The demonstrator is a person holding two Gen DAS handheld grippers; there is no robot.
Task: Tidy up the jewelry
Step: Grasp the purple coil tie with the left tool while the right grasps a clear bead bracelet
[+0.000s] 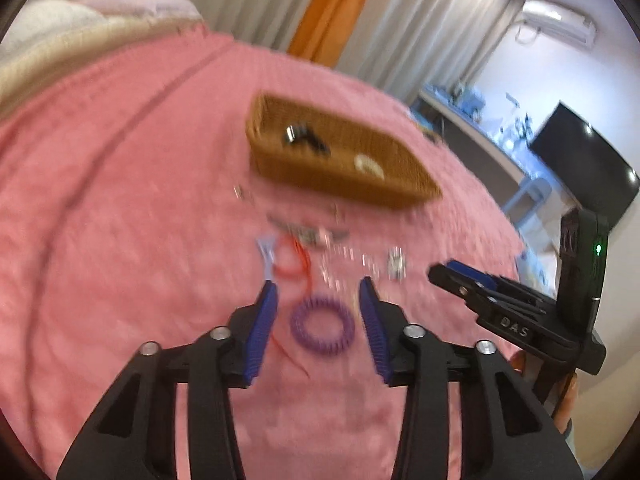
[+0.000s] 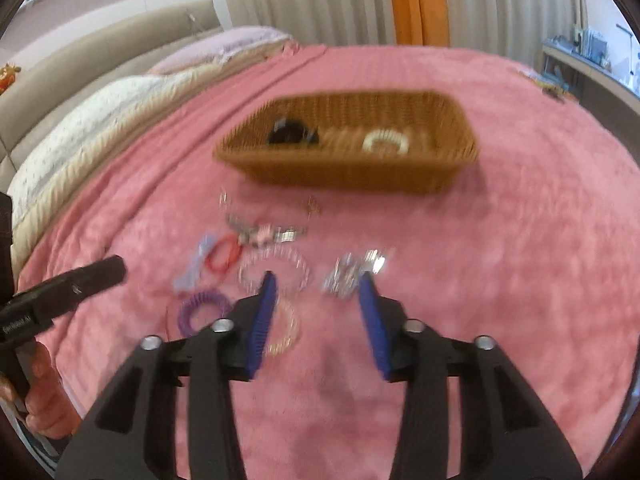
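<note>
A brown wicker basket (image 1: 280,168) (image 2: 344,176) sits on the pink bedspread and holds a black piece (image 1: 302,138) (image 2: 292,132) and a white bracelet (image 1: 368,166) (image 2: 386,140). Loose jewelry lies in front of it: a purple coil band (image 1: 322,326) (image 2: 202,308), a red cord (image 1: 292,260) (image 2: 224,258), a clear bracelet (image 2: 292,264), a silver piece (image 1: 396,266) (image 2: 348,274). My left gripper (image 1: 318,288) is open and empty above the purple band. My right gripper (image 2: 318,280) is open and empty above the clear bracelet and silver piece; it also shows at the right of the left wrist view (image 1: 460,276).
The pink bedspread (image 1: 120,200) (image 2: 520,260) covers a bed with pillows (image 2: 100,100) at the far left. Curtains (image 2: 340,0) hang behind. A desk and dark screen (image 1: 584,160) stand at the right. Both views are motion-blurred.
</note>
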